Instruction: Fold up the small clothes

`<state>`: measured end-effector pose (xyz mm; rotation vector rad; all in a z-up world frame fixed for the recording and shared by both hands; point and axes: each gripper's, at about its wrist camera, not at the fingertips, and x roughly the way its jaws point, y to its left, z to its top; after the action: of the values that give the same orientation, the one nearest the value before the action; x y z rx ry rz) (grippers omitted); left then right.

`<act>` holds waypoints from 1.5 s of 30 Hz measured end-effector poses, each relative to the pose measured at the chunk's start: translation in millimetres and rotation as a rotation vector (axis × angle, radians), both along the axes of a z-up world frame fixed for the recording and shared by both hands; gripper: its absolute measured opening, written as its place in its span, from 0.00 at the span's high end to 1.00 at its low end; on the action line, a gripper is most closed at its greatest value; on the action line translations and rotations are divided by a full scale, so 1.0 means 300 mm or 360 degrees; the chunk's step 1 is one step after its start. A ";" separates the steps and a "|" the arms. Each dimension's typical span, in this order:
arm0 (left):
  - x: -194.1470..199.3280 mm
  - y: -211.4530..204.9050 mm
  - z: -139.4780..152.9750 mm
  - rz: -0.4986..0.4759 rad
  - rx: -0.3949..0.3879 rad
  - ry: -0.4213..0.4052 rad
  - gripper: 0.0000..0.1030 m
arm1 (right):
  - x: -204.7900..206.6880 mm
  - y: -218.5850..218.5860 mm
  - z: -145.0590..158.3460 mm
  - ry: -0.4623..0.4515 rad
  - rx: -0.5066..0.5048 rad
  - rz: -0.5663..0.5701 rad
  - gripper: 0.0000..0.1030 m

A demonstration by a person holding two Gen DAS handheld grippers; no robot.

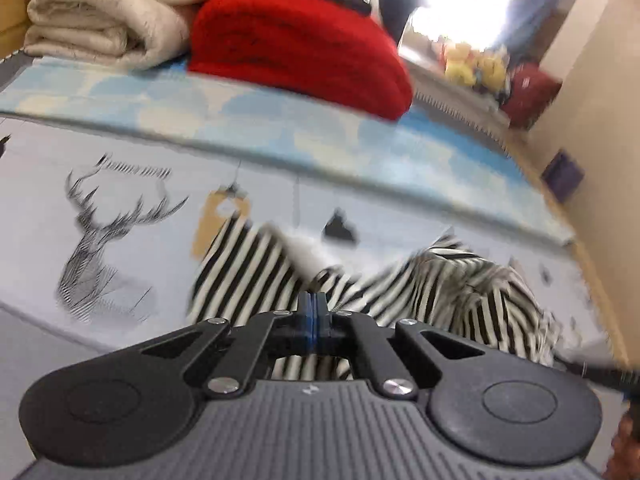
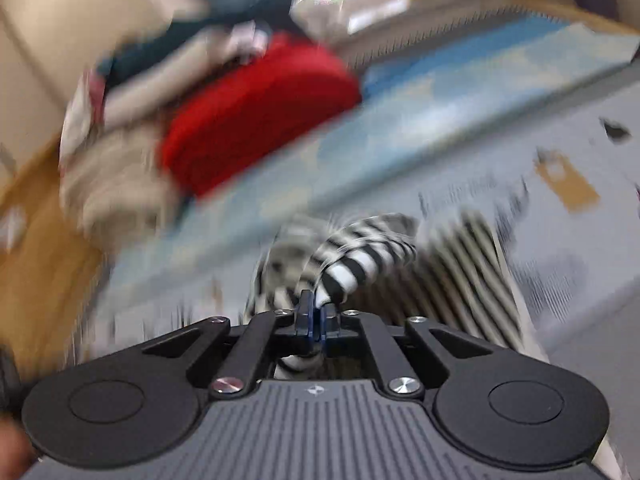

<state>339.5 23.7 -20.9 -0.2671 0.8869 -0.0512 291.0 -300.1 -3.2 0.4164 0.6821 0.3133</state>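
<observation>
Both grippers have their blue-padded fingers pressed together on the same black-and-white striped cotton garment (image 1: 256,264). The left gripper (image 1: 312,300) pinches an edge of it close to the flat, spread part; the right gripper (image 2: 316,304) pinches a bunched, twisted striped end that rises just ahead of its fingertips. The garment lies on the pale grey printed sheet (image 1: 120,168), its long run stretching sideways between the two tools, crumpled toward the right hand's side. Each tool is already at its own end, so neither is nearer. I judge the coming fold turns on carrying one pinched end across that sideways axis. Well beyond sit a folded red knit blanket (image 1: 296,48) and a cream folded blanket (image 1: 104,12).
</observation>
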 end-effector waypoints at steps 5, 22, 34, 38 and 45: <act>-0.069 0.045 -0.092 -0.0003 -0.0073 0.0191 0.98 | -0.126 -0.064 -0.204 0.0464 -0.0151 0.0080 0.91; 0.077 -0.178 -0.363 0.0115 -0.0099 0.0436 0.62 | 0.376 -0.081 -0.349 0.0248 -0.0173 -0.0166 0.49; 0.032 -0.065 -0.088 0.0080 -0.0046 0.0033 0.98 | 0.249 -0.121 -0.102 -0.0005 -0.0070 -0.0105 0.98; -0.040 -0.006 -0.044 0.0034 0.0074 0.0027 0.99 | 0.035 -0.128 0.049 -0.0104 -0.0133 -0.0091 0.98; -0.152 0.077 -0.142 0.0063 0.0171 0.0275 0.98 | -0.128 -0.159 -0.194 0.0329 -0.0395 -0.0075 0.92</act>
<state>293.9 46.8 -63.6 -0.1903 1.0519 0.0569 252.5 -347.7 -61.3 0.2288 0.9004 0.1392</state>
